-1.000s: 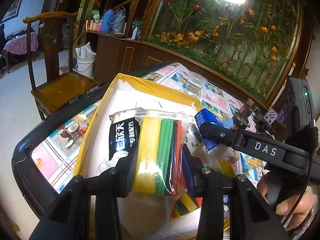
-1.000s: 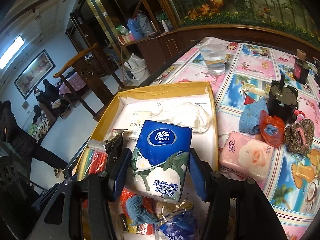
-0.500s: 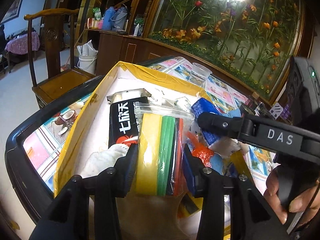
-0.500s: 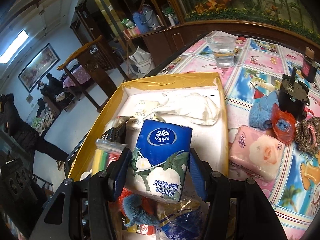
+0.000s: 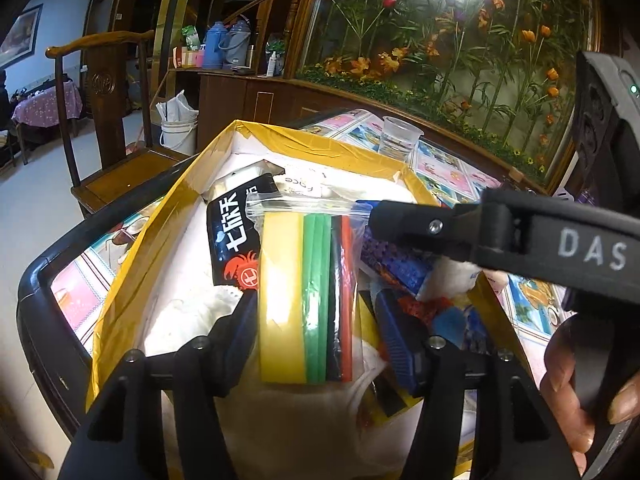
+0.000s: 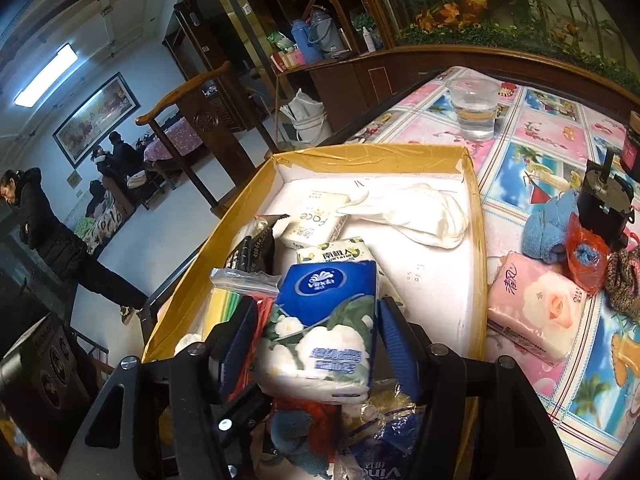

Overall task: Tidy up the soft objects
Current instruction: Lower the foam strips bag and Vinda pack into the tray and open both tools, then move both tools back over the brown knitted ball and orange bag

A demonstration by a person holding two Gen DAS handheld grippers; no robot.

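The left gripper (image 5: 320,340) is right over the box (image 5: 132,256). A clear bag (image 5: 306,296) of bright foam sheets stands between its jaws. The jaws are opening, and gaps show on both sides of the bag, so it looks let go. The bag leans among other things, maybe so it takes little room.

The right gripper (image 6: 316,344) is at 6 o'clock in its own view. A tissue pack (image 6: 320,332) sits between its jaws. These jaws are opening too, and the pads look just clear of the pack. It rests on the pile in the box, so it looks dropped off there.

Farther, at 12 o'clock, lies a white cloth (image 6: 416,212). At 3 o'clock, outside the box, a pink pack (image 6: 536,308) waits on the table (image 6: 540,128). It may go in next.
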